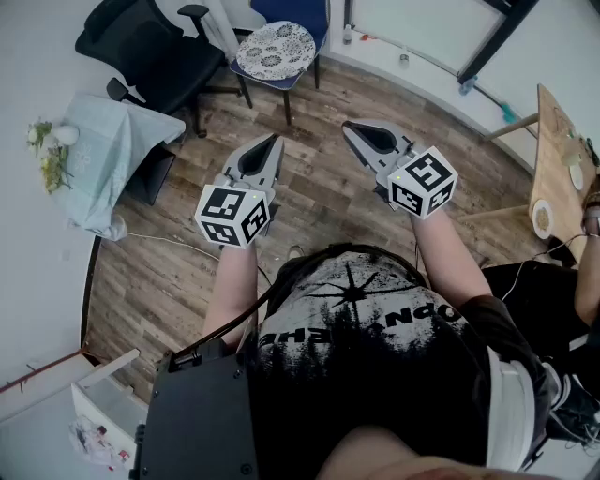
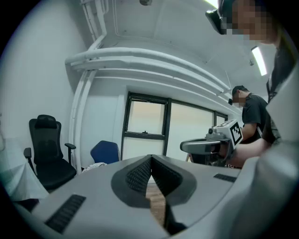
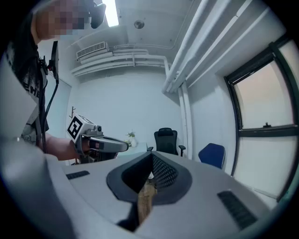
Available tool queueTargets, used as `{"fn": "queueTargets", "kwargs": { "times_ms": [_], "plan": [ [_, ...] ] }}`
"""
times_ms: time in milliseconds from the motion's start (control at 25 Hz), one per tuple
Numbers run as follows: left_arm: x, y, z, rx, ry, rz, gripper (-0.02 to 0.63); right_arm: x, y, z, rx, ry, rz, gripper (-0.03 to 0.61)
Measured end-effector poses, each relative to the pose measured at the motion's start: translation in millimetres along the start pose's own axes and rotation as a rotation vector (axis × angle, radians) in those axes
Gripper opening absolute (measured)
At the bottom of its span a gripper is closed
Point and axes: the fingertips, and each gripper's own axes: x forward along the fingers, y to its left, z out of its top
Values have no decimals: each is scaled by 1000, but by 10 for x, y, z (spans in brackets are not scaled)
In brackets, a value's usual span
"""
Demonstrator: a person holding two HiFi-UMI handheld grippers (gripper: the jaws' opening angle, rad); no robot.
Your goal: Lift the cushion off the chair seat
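A round cushion with a white and grey pattern lies on the seat of a blue chair at the far side of the room. Both grippers hang in mid-air well short of it, over the wooden floor. My left gripper is shut with nothing in it, its tips pointing toward the chair. My right gripper is also shut and empty. The left gripper view shows the blue chair far off with the cushion on it, beyond the shut left gripper. The right gripper view shows the blue chair at the right.
A black office chair stands left of the blue chair. A small table under a pale cloth with flowers is at the left wall. A wooden table with dishes stands at the right, and a cable runs over the floor.
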Motion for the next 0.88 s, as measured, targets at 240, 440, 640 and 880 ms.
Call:
{"fn": "queueTargets", "kwargs": {
  "times_ms": [240,440,640,880],
  "plan": [
    [71,-19,-27,-8,6,-24,11,15,-17,-10,3,3,-5,17],
    [121,-1,-15,-14,5,-45,12,60,-18,-17,22,-3,-13,17],
    [127,71,-13,-16,3,-63,12,126,-46,-37,63,-11,-35,17],
    [73,246,-48,-14,2,-90,12,298,34,-93,53,-4,-59,18]
  ]
}}
